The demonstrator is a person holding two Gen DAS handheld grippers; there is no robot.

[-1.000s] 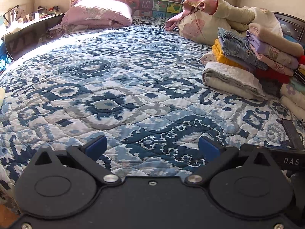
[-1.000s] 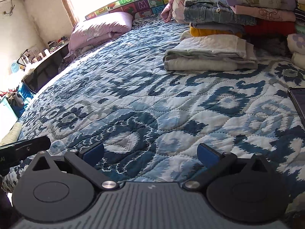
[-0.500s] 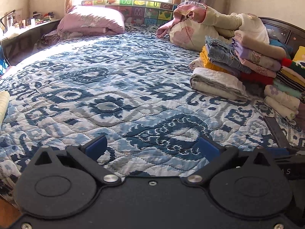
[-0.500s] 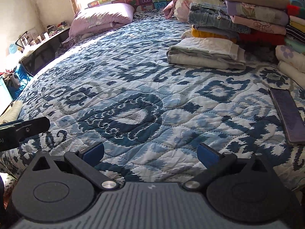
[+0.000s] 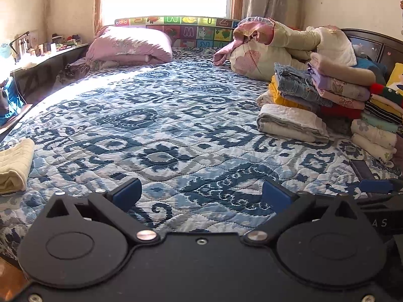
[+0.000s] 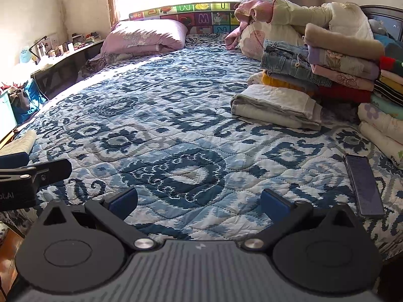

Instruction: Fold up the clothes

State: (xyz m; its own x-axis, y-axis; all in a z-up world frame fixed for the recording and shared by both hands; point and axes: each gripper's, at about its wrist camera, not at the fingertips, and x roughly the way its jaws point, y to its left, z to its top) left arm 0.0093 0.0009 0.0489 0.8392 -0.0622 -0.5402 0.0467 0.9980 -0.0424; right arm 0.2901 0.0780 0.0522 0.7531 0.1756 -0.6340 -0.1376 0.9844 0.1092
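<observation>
A folded white quilted garment lies on the blue patterned bedspread at the right, in front of a tall stack of folded clothes. A folded cream cloth rests at the bed's left edge. My left gripper is open above the near edge of the bed, holding nothing. My right gripper is open too, with nothing between its blue pads. The left gripper's side shows at the left in the right wrist view.
A dark phone lies on the bedspread at the right. A pink pillow and rumpled bedding sit at the far end, under a window. A cluttered dark shelf runs along the left wall.
Both grippers have drawn back and risen from the bed, so more of the room, the phone and the cream cloth at the left edge have come into view. Both stayed open.
</observation>
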